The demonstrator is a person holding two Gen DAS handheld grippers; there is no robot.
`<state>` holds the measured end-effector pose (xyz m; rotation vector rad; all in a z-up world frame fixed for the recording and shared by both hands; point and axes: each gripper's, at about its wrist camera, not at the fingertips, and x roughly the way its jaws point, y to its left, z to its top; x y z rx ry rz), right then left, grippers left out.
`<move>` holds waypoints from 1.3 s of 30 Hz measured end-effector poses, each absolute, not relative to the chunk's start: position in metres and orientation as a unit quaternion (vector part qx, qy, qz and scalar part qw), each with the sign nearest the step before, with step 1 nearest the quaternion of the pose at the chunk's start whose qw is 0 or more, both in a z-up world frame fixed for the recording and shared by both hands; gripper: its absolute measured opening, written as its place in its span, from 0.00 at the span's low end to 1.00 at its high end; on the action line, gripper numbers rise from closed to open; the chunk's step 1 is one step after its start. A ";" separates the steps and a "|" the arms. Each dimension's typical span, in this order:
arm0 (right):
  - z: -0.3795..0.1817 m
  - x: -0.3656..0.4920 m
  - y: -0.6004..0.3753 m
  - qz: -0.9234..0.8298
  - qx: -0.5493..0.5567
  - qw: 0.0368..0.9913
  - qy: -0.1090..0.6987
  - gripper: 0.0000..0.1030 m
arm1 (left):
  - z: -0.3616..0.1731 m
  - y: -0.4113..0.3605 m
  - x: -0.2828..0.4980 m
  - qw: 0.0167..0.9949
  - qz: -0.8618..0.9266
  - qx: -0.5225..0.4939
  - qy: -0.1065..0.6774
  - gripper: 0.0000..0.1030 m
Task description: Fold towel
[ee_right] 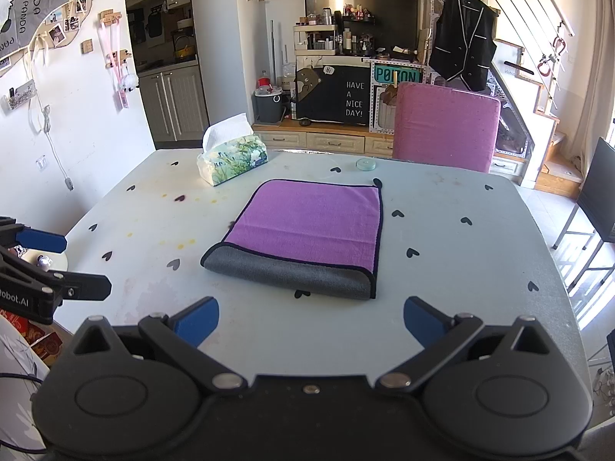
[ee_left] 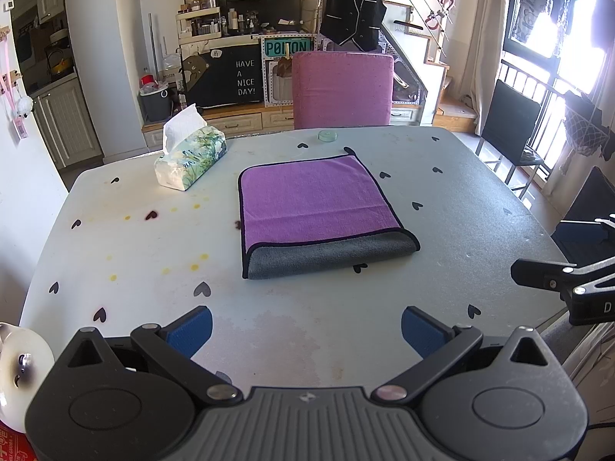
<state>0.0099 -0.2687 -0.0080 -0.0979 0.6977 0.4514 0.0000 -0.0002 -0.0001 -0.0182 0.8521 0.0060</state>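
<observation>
The table (ee_left: 115, 253), pale grey-blue and scattered with small dark hearts and yellow and purple stains, fills most of both views; behind its far edge stands a pink chair (ee_left: 342, 88), and beyond that a cluttered shelf unit with a black panel reading "HAVE A NICE DAY!"; a black vest (ee_left: 353, 4) hangs above the chair.

The towel (ee_left: 315, 203) lies flat near the middle of the table, folded over on itself; its purple face is up, and along the near edge the fold shows a rounded band of grey underside; a dark hem runs round the outline; nothing touches it.

A tissue box (ee_left: 190, 157) with a leafy print sits on the far left of the table, well apart from the towel, a white tissue standing out of its top; a small round pale green disc (ee_left: 327, 135) rests near the far edge, just in front of the chair.

The left gripper (ee_left: 306, 326) hovers over the near table edge, its blue-padded fingers (ee_left: 190, 328) spread wide, holding nothing, short of the towel; the right gripper (ee_right: 311, 317) is likewise spread wide and empty, its pads (ee_right: 423, 317) just short of the grey fold.

The left wrist view catches the right gripper's black arm at its right edge, and windows with bright glare; the right wrist view alone shows the left gripper side-on at its left edge, and a wall (ee_right: 77, 77) hung with photos.
</observation>
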 end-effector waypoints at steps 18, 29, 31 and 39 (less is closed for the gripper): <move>-0.008 0.010 -0.269 0.219 -0.048 0.914 0.339 0.99 | 0.000 -0.001 0.000 0.911 0.003 -0.008 0.413 1.00; -0.008 0.010 -0.269 0.219 -0.048 0.914 0.339 0.99 | 0.000 -0.001 0.000 0.911 0.003 -0.008 0.412 1.00; -0.008 0.010 -0.269 0.218 -0.048 0.914 0.339 0.99 | 0.002 -0.004 0.001 0.911 0.003 -0.008 0.413 1.00; -0.008 0.010 -0.269 0.218 -0.049 0.914 0.339 0.99 | 0.002 -0.004 0.001 0.911 0.003 -0.008 0.412 1.00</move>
